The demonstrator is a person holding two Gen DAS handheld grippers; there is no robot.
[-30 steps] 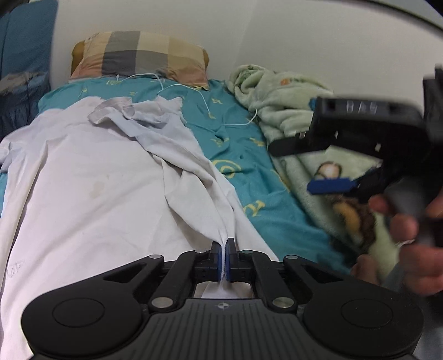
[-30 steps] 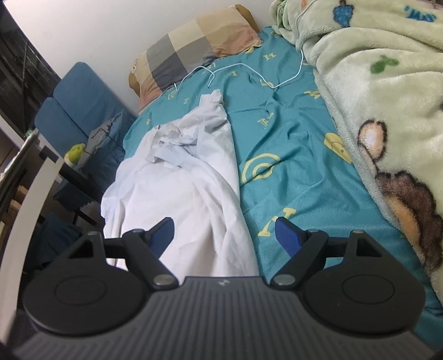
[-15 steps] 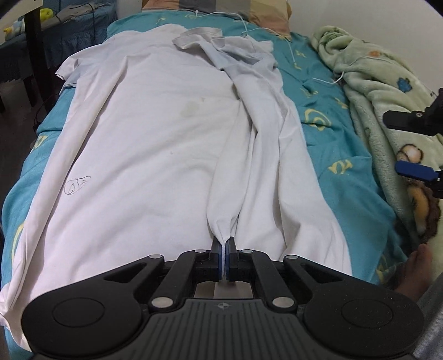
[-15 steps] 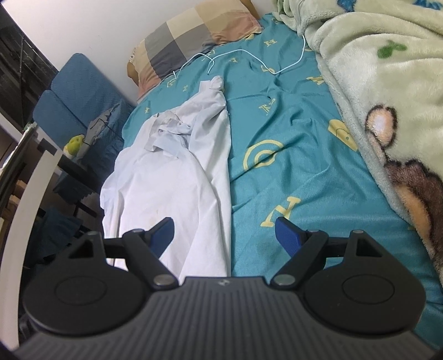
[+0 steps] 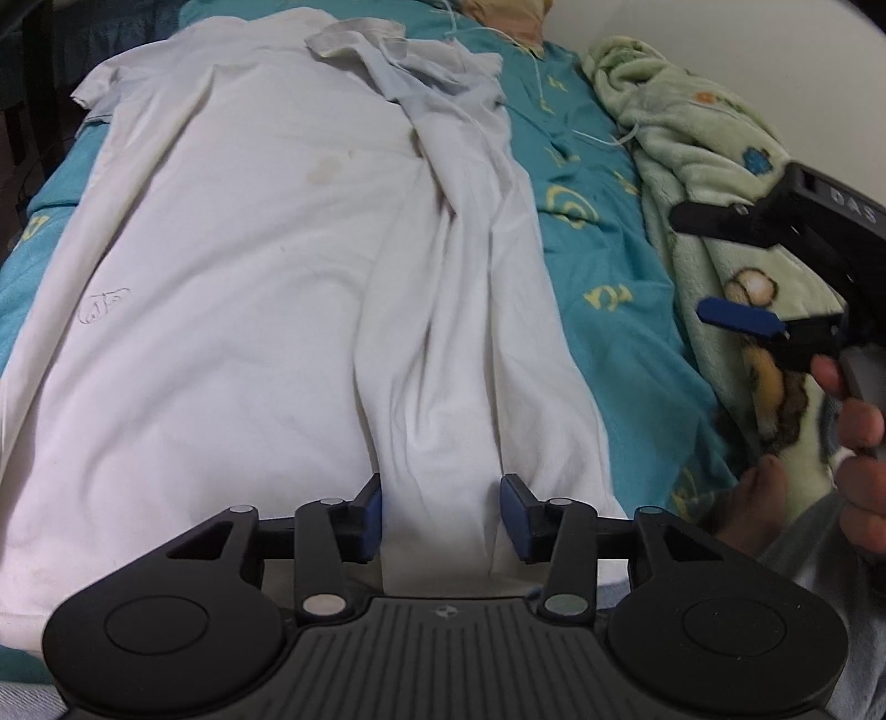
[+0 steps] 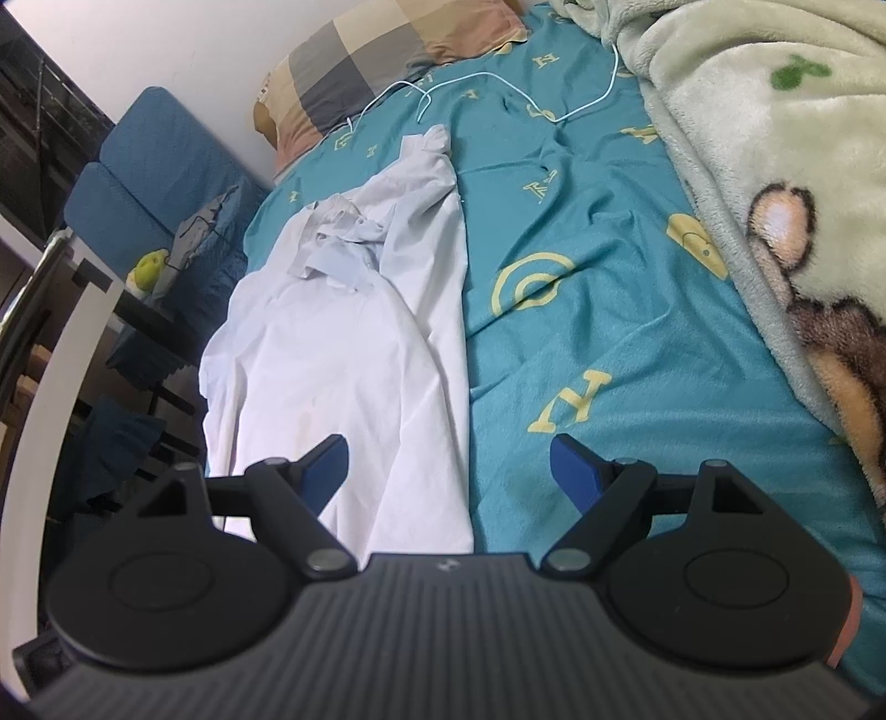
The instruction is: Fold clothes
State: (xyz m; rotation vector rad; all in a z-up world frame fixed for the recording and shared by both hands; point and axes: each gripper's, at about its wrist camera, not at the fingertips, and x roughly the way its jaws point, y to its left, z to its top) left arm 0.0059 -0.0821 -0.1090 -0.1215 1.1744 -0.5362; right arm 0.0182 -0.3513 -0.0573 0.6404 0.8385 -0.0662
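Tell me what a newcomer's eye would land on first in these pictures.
First, the big white shirt spread flat along the bed, its right side folded in over the middle. It lies on a teal sheet with yellow prints. To the right a pale green blanket with a cartoon bear is bunched up. The left tongs are opening over the shirt's near hem.

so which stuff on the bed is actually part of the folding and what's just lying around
Part of the job:
- white shirt, spread flat with one side folded over
- left gripper, opening, hem fabric between its fingers
- right gripper, open over the shirt's edge

Just lying about:
- green fleece blanket
- checked pillow
- white cable
- teal bedsheet
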